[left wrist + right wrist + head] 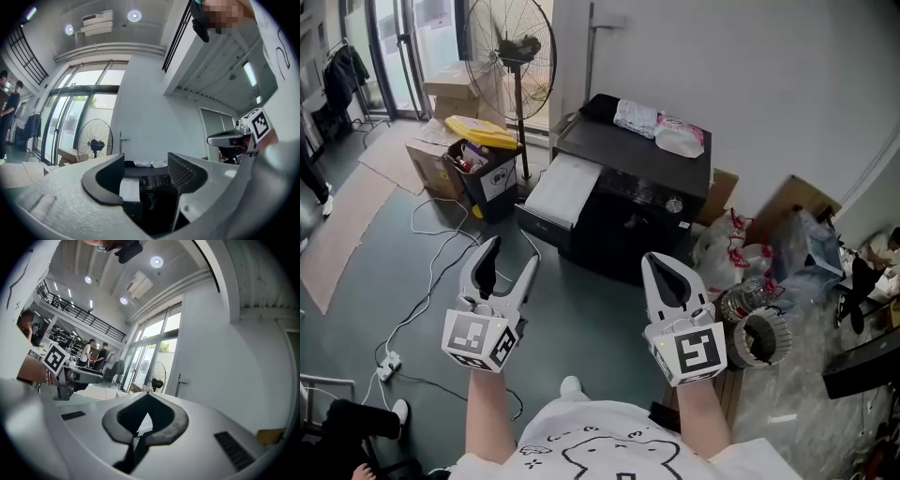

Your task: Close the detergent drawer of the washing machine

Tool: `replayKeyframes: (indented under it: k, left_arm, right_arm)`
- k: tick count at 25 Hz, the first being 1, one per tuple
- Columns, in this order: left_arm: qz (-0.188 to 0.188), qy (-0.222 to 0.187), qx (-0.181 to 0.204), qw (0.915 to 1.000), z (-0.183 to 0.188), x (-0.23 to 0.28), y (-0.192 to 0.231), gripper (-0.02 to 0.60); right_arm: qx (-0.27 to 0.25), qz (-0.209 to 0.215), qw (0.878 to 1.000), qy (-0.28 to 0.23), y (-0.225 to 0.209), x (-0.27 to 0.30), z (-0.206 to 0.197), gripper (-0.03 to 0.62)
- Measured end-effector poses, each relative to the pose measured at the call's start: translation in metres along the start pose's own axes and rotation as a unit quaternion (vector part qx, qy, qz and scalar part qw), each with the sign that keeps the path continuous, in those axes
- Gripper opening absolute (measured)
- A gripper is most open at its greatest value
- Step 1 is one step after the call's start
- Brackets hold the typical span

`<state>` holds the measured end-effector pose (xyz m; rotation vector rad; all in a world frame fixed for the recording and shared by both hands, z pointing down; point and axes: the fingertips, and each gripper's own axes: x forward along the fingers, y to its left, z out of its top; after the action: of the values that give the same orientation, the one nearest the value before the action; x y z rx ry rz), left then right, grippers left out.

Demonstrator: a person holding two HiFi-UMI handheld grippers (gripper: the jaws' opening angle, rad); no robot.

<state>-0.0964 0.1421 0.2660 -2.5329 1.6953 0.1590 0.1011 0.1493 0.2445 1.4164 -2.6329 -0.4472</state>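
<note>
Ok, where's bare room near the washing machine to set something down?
The bare floor in front of the washing machine, bordered by cables on the left. The right side is crowded with bags; packets fill the machine's top rear.

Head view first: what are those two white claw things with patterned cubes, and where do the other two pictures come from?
Those are tools, not robot arms: a person grips the white left hand-held gripper and the white right hand-held gripper. The head view comes from a camera on the person's head, looking down. The other two come from cameras riding on each tool, looking along its jaws. The left jaws stand apart, the right jaws are together; neither holds anything. Ahead stands the black box-shaped washing machine, a white panel jutting from it, pale soft packets on top.
</note>
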Motion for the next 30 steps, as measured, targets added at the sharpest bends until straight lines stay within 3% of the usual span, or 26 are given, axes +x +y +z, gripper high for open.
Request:
replayKeyframes:
  k: [10,22,30]
  left_arm:
    - [-0.008,0.008,-0.011,0.9999,-0.015,0.043,0.049,0.281]
    - [0.001,0.027,-0.034,0.9991,-0.041,0.053,0.069,0.281]
    - [0.015,0.038,-0.045,0.9982,-0.062,0.087,0.086,0.281]
  right_arm:
    - [0.008,-0.004,1.0,0.01,-0.005,0.065,-0.012,-0.002]
    - [0.025,-0.006,0.999,0.022,-0.014,0.091,-0.031,-0.002]
    - [0.03,0.01,0.999,0.023,-0.03,0.131,-0.049,-0.003]
